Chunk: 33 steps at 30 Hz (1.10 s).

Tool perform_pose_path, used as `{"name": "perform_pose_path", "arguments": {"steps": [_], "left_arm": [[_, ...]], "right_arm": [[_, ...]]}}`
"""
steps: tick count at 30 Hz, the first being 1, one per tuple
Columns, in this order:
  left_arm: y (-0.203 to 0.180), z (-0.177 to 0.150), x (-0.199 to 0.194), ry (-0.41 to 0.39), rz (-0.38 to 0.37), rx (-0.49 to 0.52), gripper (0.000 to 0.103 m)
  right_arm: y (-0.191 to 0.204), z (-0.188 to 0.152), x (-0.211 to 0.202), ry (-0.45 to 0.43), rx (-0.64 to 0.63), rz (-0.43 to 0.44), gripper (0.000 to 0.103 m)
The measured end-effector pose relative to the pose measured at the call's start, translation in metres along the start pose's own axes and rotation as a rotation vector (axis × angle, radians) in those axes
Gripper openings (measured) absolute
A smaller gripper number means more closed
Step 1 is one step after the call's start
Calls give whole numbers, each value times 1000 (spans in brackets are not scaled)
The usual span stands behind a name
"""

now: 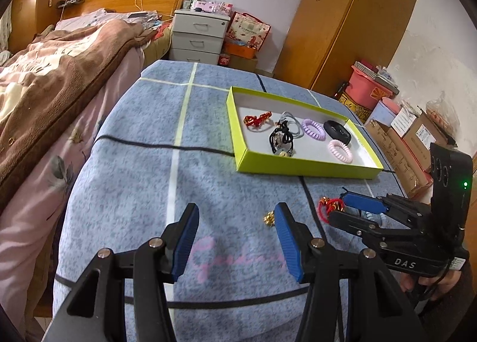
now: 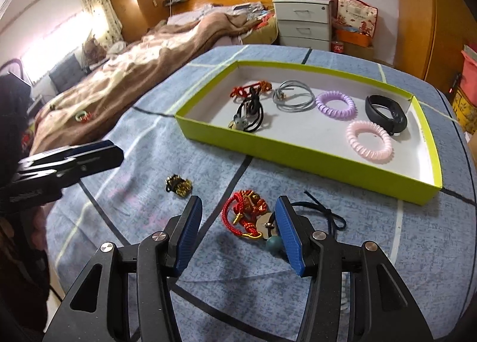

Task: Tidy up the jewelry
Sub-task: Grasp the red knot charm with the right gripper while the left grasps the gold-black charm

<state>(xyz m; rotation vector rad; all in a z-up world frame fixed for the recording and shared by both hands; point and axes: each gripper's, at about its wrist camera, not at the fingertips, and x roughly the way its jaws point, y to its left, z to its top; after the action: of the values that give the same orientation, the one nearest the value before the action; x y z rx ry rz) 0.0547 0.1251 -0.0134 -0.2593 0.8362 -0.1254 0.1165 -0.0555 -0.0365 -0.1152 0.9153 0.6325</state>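
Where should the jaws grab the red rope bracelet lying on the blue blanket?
Probably the bare looped cord on the red rope bracelet's left side, coming down from above. That loop lies flat and thin on the blanket, clear of the knotted charms and the black cord tangled at its right. The right gripper hangs open just over it.

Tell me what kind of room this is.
Most likely a bedroom in a home. An unmade bed with a wooden headboard stands beside the work surface, a white drawer unit sits next to it, and a tall wooden wardrobe lines the wall.
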Motion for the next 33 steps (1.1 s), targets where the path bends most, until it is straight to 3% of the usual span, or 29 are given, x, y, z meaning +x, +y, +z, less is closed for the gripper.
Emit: {"name": "perform_pose_path", "arguments": {"steps": [8,14,20,33], "left_arm": [[7,-7,-2,11,-5,-8,55],[10,-9,-1,16,-4,-16,55],[8,-10,4,29,-1,-10,55],[-10,-10,22,75,-42,33,55]], "right_arm": [[8,-2,10,21,-20,-31,51],[11,-5,12,37,-30,-57,27],[13,-10,7,28,-18,-50,18],[0,-10,-36,-110,98,32,16]]}}
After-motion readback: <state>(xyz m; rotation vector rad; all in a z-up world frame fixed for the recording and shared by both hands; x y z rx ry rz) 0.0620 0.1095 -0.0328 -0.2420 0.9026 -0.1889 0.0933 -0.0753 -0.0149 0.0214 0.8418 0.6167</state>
